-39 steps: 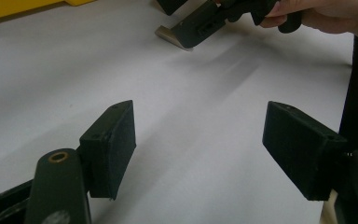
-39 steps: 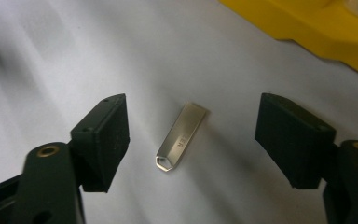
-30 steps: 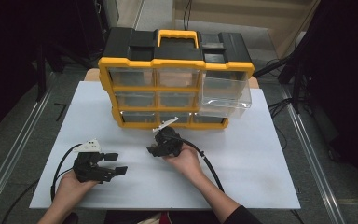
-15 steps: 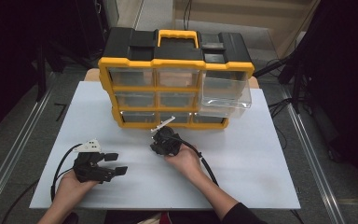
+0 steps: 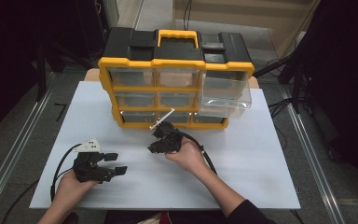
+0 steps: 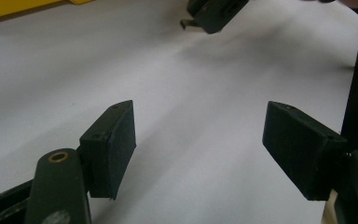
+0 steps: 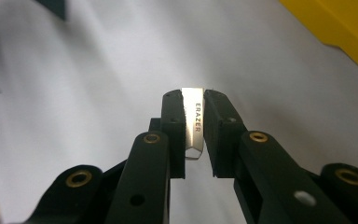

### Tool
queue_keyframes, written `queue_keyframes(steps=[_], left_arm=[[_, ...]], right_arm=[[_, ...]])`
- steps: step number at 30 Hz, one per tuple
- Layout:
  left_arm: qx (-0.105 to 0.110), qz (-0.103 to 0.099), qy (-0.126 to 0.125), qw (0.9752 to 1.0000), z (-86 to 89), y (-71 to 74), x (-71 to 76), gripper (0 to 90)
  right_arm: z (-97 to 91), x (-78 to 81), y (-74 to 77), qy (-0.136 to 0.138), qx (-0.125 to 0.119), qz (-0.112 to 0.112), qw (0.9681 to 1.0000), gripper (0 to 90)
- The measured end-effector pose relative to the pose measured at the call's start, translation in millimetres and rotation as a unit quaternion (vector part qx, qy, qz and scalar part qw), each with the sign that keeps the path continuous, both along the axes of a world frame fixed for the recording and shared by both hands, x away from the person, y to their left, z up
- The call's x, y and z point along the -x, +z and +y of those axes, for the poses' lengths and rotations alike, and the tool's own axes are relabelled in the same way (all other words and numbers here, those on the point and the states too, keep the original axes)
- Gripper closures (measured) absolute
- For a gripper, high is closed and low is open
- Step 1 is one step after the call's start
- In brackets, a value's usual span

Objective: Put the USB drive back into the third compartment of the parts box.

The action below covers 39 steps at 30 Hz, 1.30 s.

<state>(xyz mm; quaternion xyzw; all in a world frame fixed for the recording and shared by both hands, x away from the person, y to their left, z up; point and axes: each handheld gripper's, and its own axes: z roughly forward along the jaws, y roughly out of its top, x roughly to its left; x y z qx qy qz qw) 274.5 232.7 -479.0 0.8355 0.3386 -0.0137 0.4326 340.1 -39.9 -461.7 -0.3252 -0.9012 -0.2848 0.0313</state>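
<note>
My right gripper [image 7: 194,108] is shut on a small white strip printed ERAZER [image 7: 197,127], which stands upright between the pads just above the white table. In the high view the right gripper [image 5: 153,147] hovers in front of the yellow and black drawer organizer [image 5: 135,63], with its jaws pointing toward the left hand. The left gripper [image 5: 116,164] rests at the front left of the table, open. Nothing lies between its fingers [image 6: 108,145], and the left gripper [image 6: 204,144] faces bare table with the right gripper's body [image 6: 216,10] farther off.
The organizer has several clear drawers. One clear drawer [image 5: 226,93] at its right is pulled out over the table. The white table [image 5: 261,163] has free room at the right and front. Cables trail from both grippers toward the front edge.
The right gripper has shifted very slightly left while still holding the strip. The left gripper has stayed still and open.
</note>
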Motion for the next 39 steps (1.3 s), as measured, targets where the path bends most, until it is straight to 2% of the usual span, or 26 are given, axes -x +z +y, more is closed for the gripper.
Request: queue_keyframes(steps=[2,8,15,19,24,25,27,28,30,38,39], left_arm=[[0.0,0.0,0.0,1.0,0.0,0.1,0.1,27.1],[-0.001,0.0,0.001,1.0,0.7,0.1,-0.2,27.2],[-0.001,0.0,0.001,1.0,0.7,-0.1,-0.3,27.1],[-0.001,0.0,0.001,1.0,0.7,-0.1,-0.4,27.1],[0.0,0.002,0.002,1.0,0.7,-0.3,-0.4,27.2],[0.0,0.002,0.002,1.0,0.8,-0.4,-0.5,27.2],[0.0,0.003,0.002,1.0,0.7,-0.5,-0.5,27.2],[0.0,0.003,0.002,1.0,0.7,-0.6,-0.4,27.2],[0.0,0.002,0.002,1.0,0.7,-0.6,-0.4,27.2],[-0.001,0.004,0.002,1.0,0.8,-0.9,-0.7,27.2],[-0.001,0.004,0.002,1.0,0.8,-0.8,-0.7,27.2]], right_arm=[[0.2,1.0,3.0,0.003,0.0,-0.001,1.0,76.8],[2.1,5.7,27.4,0.042,-0.025,0.014,0.9987,76.8],[6.3,9.3,47.5,0.064,-0.019,0.012,0.9977,76.8],[7.3,8.5,57.4,0.07,-0.016,0.009,0.9974,76.8],[5.1,7.0,70.7,0.074,-0.02,0.015,0.9969,76.8],[5.0,7.2,77.6,0.074,-0.018,0.015,0.997,76.8],[4.8,7.0,79.7,0.076,-0.017,0.015,0.9969,76.8],[4.2,6.5,86.7,0.075,-0.018,0.018,0.9969,76.8],[3.3,5.4,89.4,0.078,-0.02,0.019,0.9965,76.8],[-3.8,4.5,118.9,0.069,-0.022,0.007,0.9974,76.8],[-3.8,4.5,118.9,0.069,-0.022,0.007,0.9974,76.8]])
